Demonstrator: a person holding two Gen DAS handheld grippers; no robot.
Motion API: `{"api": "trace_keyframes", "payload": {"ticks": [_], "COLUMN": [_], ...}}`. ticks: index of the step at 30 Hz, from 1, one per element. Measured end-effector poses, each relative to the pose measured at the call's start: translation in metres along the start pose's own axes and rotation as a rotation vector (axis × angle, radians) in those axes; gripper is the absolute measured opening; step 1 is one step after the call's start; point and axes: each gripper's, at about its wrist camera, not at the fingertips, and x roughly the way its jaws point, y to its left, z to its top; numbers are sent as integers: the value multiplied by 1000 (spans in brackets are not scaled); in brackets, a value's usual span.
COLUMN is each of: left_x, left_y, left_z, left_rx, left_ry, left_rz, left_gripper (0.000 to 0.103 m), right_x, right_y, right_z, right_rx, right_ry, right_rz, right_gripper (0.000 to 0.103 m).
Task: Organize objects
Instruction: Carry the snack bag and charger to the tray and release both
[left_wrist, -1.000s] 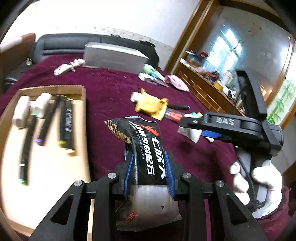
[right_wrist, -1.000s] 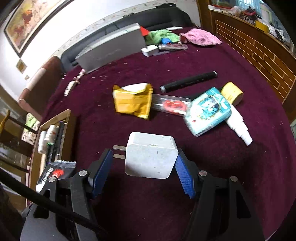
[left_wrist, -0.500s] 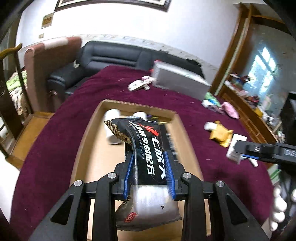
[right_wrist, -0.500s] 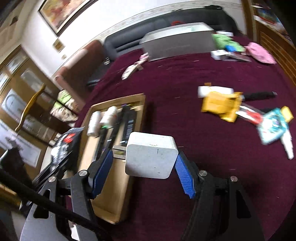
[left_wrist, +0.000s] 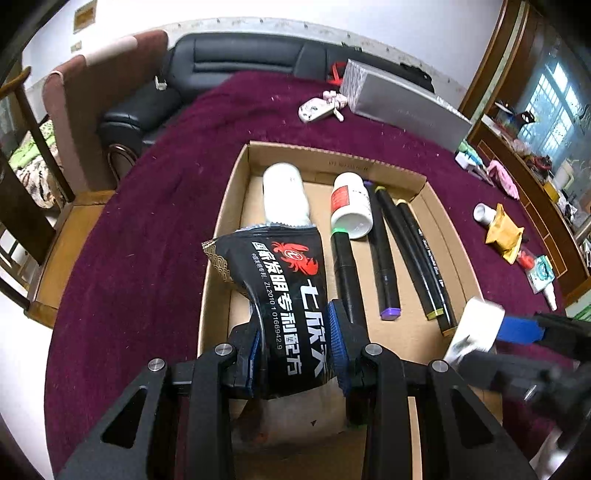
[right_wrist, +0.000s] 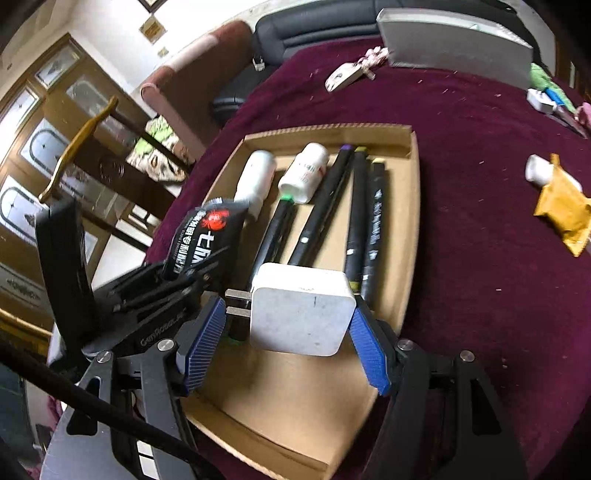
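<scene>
Over the cardboard tray (left_wrist: 436, 195), left gripper (left_wrist: 295, 350) clamped on a black snack packet (left_wrist: 284, 280), right gripper (right_wrist: 288, 332) pinching a white charger (right_wrist: 301, 314) between its 2 pads, both held above the markers (right_wrist: 354, 206).

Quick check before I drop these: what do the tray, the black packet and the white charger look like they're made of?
Tray: raw corrugated cardboard, brown and matte; fluting shows along its cut rim. Packet: glossy printed plastic film, probably; it creases and has a serrated edge. Charger: hard white plastic, matte and slightly scuffed, with metal prongs.

both wrist views look down, close, along their fingers, sharing the cardboard tray (left_wrist: 439, 236) (right_wrist: 408, 221).
</scene>
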Motion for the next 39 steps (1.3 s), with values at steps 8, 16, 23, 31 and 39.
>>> {"api": "trace_keyframes", "payload": {"ticks": [8,16,23,31,39], "left_x": [3,-8,-27,-47,-58], "left_y": [8,13,15,24,19], "left_z": [5,4,1,-2,-7], "left_rx": [-38,-70,-96,-161,-198], "left_ry": [2,-29,-73,-111,-121], "left_rz": [-25,-56,-93,-113,-130], "left_gripper": [29,32,40,53,53], "right_x": [24,36,41,30,4], "right_y": [1,1,1,3,4], "right_z": [-3,1,2,1,-5], "right_rx": [-12,-20,-18,-26,-26], "right_ry": [56,75,81,36,-34], "right_rz": [-14,-37,-53,-40,-24], "right_gripper": [68,67,67,67,67]}}
